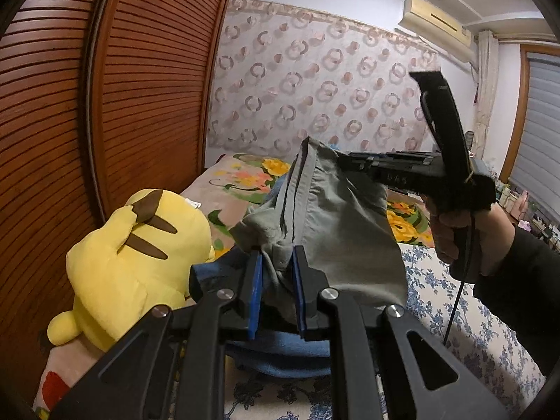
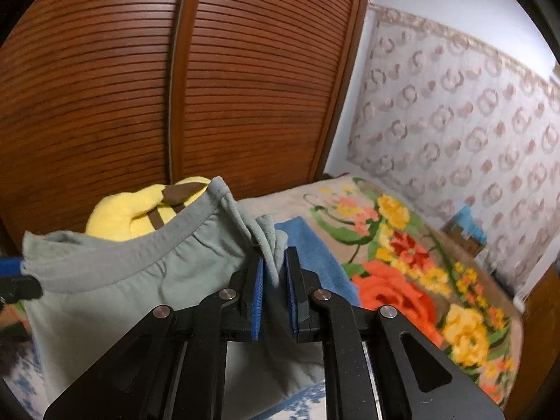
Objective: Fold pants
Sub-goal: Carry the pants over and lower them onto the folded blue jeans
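Grey-green pants [image 1: 336, 217] hang in the air above the bed, held by the waistband at both ends. My left gripper [image 1: 276, 262] is shut on a bunched corner of the waistband. My right gripper [image 2: 273, 262] is shut on the other corner; the pants [image 2: 115, 290] stretch to its left with the elastic waistband on top. The right gripper also shows from the side in the left wrist view [image 1: 344, 162], clamped on the fabric. The left gripper's blue tip [image 2: 10, 266] shows at the left edge of the right wrist view.
A yellow plush toy [image 1: 140, 262] sits on the bed by the brown slatted wardrobe [image 1: 105, 87]. A floral blanket [image 2: 420, 273] and a blue cloth [image 2: 318, 255] lie on the bed. A blue-flowered sheet [image 1: 455, 315] covers the near part.
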